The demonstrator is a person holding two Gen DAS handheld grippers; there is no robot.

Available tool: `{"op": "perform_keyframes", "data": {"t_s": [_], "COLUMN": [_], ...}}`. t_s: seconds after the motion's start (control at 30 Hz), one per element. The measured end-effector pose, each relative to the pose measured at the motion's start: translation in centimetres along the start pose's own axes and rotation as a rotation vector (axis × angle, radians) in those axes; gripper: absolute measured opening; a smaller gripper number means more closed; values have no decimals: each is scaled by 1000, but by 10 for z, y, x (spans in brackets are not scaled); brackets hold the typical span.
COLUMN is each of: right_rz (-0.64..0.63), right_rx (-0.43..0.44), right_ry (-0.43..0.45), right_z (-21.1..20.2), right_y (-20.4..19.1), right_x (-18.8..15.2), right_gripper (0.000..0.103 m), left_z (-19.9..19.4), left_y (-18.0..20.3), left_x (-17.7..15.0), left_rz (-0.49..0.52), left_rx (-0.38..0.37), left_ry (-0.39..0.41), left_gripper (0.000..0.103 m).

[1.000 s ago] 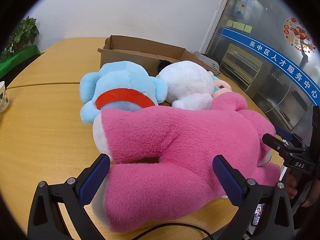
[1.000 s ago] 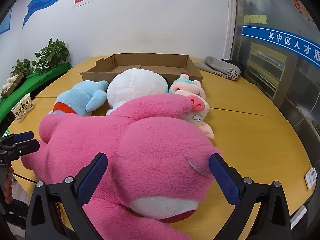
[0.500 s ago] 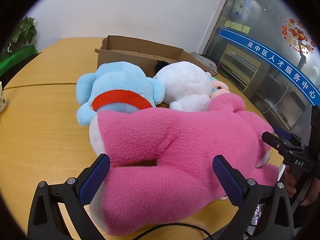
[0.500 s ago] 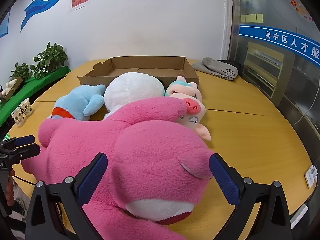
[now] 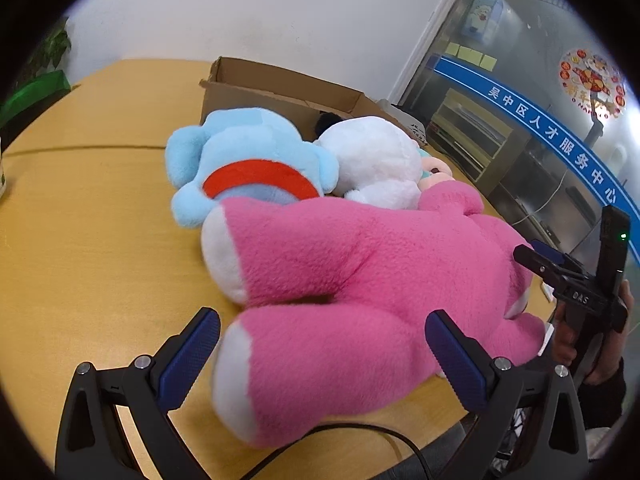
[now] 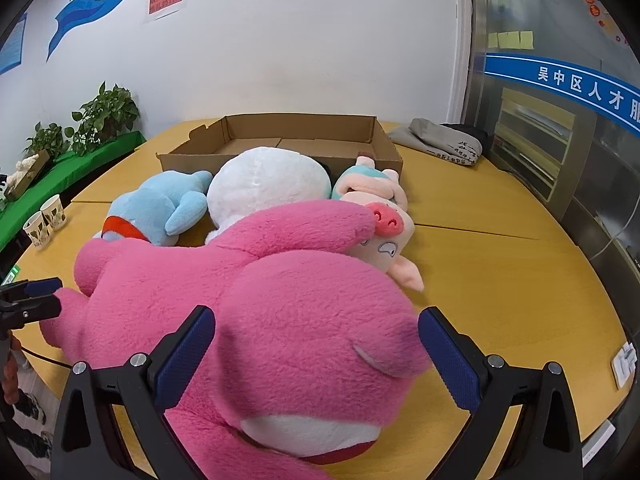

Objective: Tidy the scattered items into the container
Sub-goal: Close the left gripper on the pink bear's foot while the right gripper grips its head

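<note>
A big pink plush bear [image 5: 360,280] lies on the wooden table, also in the right wrist view [image 6: 260,300]. My left gripper [image 5: 320,356] is open, its jaws on either side of the bear's leg. My right gripper [image 6: 316,356] is open, its jaws on either side of the bear's head. Behind the bear lie a light blue plush with a red collar [image 5: 248,156] [image 6: 160,208], a white plush [image 5: 376,160] [image 6: 268,184] and a small pig plush [image 6: 380,216]. An open cardboard box [image 6: 304,140] [image 5: 276,88] stands at the back; its floor looks bare.
Two paper cups [image 6: 44,220] stand at the table's left edge. Folded grey cloth [image 6: 440,144] lies behind the box on the right. Potted plants [image 6: 100,112] line the left wall. A black cable [image 5: 380,436] runs along the near table edge.
The left gripper has shifted a little left and closer around the bear's leg. The right gripper has risen slightly and edged over the bear's head. Both stay open.
</note>
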State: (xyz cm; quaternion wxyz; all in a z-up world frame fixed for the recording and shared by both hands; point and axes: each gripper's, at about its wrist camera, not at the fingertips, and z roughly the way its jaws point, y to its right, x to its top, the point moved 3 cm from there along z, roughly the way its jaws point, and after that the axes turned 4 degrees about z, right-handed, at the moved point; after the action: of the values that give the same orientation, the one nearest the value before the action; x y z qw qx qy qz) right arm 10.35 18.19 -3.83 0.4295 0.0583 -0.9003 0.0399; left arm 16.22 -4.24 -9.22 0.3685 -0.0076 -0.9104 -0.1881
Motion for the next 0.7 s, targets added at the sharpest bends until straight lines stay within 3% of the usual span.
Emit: {"op": "perform_keyframes", "data": {"t_s": [0.1,0.4,0.47,0.5,0.57,0.6,0.7], "right_rz": [41,117,112,108,103,104,105], "right_rx": [29,279,290,292,297,299,307], "right_ry": [-25,-166,-172,-167,-158,-150,-111], "right_z": [6,37,42,43,45,43,31], "right_y": [17,37,37,37,36,36,35], "right_x": [0,-11,-11,-11,-12,-12,-13], "right_gripper": [103,103,103,100,94,88,72], "left_z": [-4,12,20,24,25,24,20], "left_y": [-10,-18,-17,-16,-17,-18,-21], "left_x": [-8,-19,-20,-21,-20,-20,-18], "left_rz": [-48,-133,-134,-124,-131,-138,-143], "left_rx": [-8,-99,-119,-111,-125,-133,-128], "left_ry": [-9,-65,-86,-95,-94,-92,-91], "left_gripper": [102,101,94,85,78,69,57]}}
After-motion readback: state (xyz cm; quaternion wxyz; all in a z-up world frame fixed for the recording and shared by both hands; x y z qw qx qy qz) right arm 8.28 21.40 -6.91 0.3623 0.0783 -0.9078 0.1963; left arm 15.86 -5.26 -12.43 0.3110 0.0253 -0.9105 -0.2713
